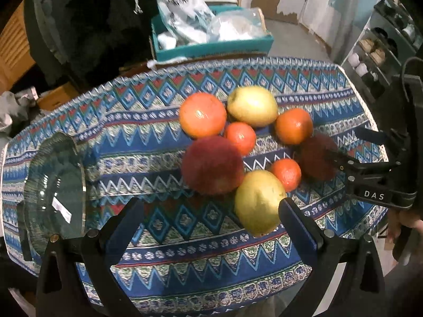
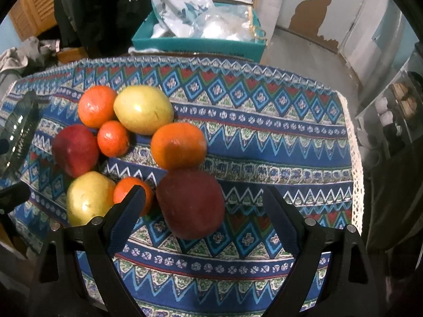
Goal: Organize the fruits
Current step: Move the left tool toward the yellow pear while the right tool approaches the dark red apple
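Several fruits lie in a cluster on a patterned blue tablecloth (image 1: 148, 137): two red apples (image 1: 212, 165) (image 2: 190, 203), two yellow-green pears (image 1: 260, 202) (image 2: 144, 109) and several oranges (image 1: 203, 115) (image 2: 178, 145). A clear glass bowl (image 1: 53, 190) stands at the left; its rim shows in the right wrist view (image 2: 19, 129). My left gripper (image 1: 211, 211) is open and empty, just before the near pear. My right gripper (image 2: 205, 203) is open with the near red apple between its fingers, not touching; it also shows from the side in the left wrist view (image 1: 346, 145).
A teal box (image 1: 211, 45) with plastic bags stands behind the table. A black garment (image 1: 100, 21) hangs at the back left. A shelf rack (image 1: 380, 52) stands at the right. The cloth's lace edge (image 2: 357, 158) marks the table's right side.
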A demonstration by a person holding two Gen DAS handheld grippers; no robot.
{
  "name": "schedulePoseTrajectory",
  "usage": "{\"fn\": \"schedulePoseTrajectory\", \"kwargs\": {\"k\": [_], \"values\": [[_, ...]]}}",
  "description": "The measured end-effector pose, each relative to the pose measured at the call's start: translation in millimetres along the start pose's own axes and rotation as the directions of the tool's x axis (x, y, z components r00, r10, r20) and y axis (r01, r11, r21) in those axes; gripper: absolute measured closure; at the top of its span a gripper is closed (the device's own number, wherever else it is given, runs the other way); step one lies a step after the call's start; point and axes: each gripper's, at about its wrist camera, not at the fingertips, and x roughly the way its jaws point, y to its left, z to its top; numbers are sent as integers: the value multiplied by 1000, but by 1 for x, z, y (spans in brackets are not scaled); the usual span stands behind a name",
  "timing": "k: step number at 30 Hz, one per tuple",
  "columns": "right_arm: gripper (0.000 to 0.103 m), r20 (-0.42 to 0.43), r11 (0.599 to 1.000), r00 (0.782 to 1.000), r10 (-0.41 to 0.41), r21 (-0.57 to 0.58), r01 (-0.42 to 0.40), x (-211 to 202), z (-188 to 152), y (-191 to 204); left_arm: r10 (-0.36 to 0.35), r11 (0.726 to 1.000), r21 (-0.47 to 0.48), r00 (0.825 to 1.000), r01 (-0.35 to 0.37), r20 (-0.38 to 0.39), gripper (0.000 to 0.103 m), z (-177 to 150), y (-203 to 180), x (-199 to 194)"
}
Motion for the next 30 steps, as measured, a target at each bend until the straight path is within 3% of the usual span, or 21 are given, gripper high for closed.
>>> {"fn": "schedulePoseTrajectory", "kwargs": {"k": [16,20,23,30], "values": [[16,-69,999,997,41,-21,-43,37,-10,-1,-38,999,-39,995,34,-89,1,-8,-14,36],[25,-80,997,994,71,-33,-74,44,-10,2,-42,998,-43,994,38,-104,1,-12,-16,41],[38,-69,994,993,92,-45,-95,47,-10,7,-40,998,-44,993,35,-107,1,-14,-16,45],[42,-63,995,993,99,-24,-101,41,-13,9,-75,996,-66,989,67,-128,5,-17,-20,55]]}}
